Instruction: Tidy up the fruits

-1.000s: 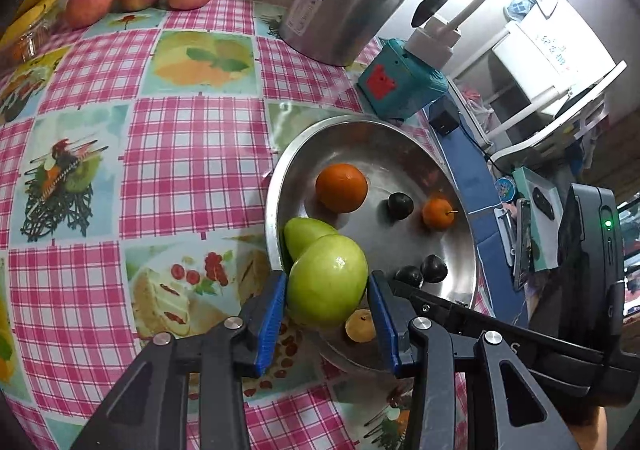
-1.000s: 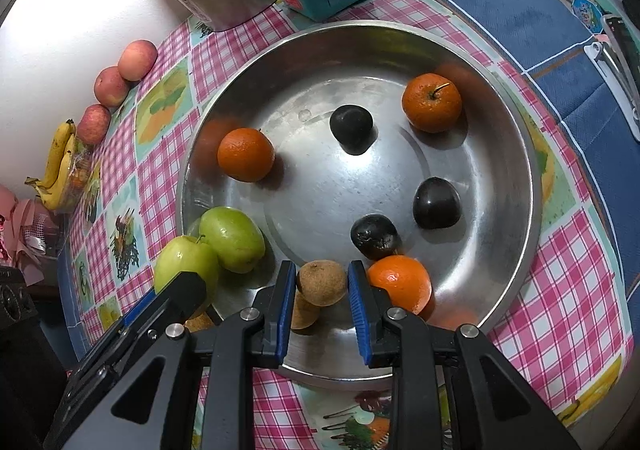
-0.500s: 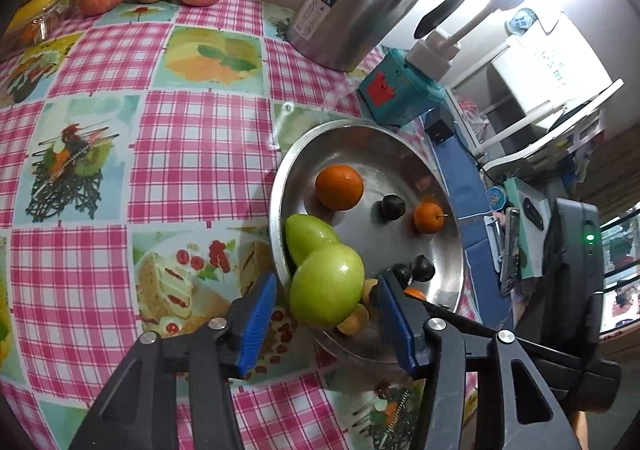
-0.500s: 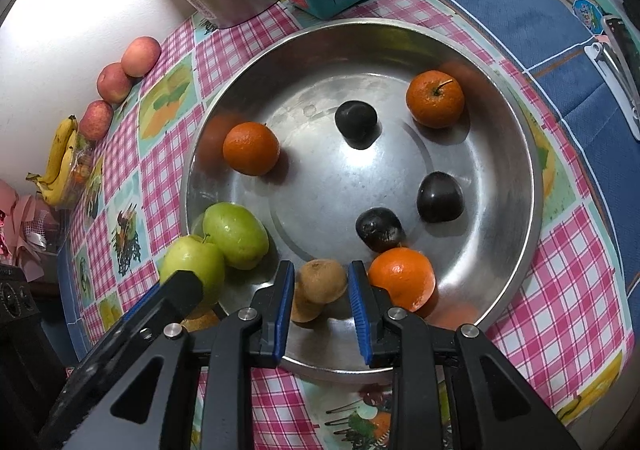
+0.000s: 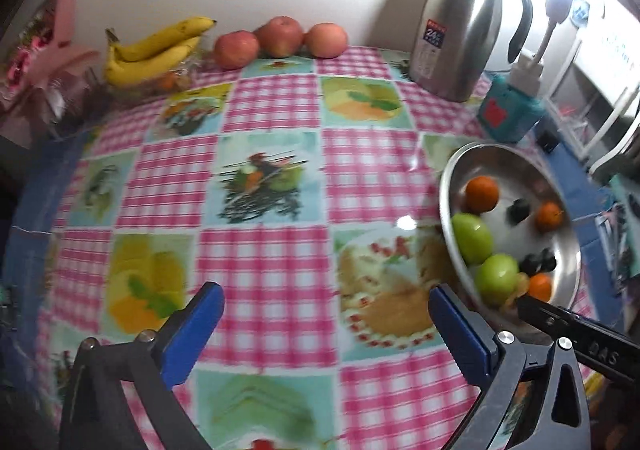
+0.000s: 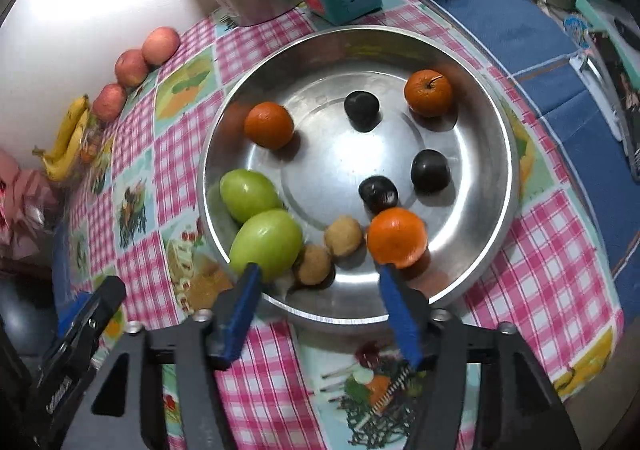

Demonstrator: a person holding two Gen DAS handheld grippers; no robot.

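Far left against the wall: bananas (image 5: 154, 50), long axis lying across the view, then three red apples (image 5: 280, 36) in a row just beside them. Nearer: left gripper (image 5: 324, 324), jaws just sprung wide, nothing between them, only checked tablecloth (image 5: 264, 250). Rightward: steel bowl (image 5: 452, 186) holding two green apples (image 6: 264, 220), oranges, dark plums and two brown fruits (image 6: 342, 236). Over the bowl's near rim: right gripper (image 6: 320, 292), jaws just opened, parted and empty, brown fruits just ahead. Loose fruit well up and left of the left jaws; left hand judged the nearer one.
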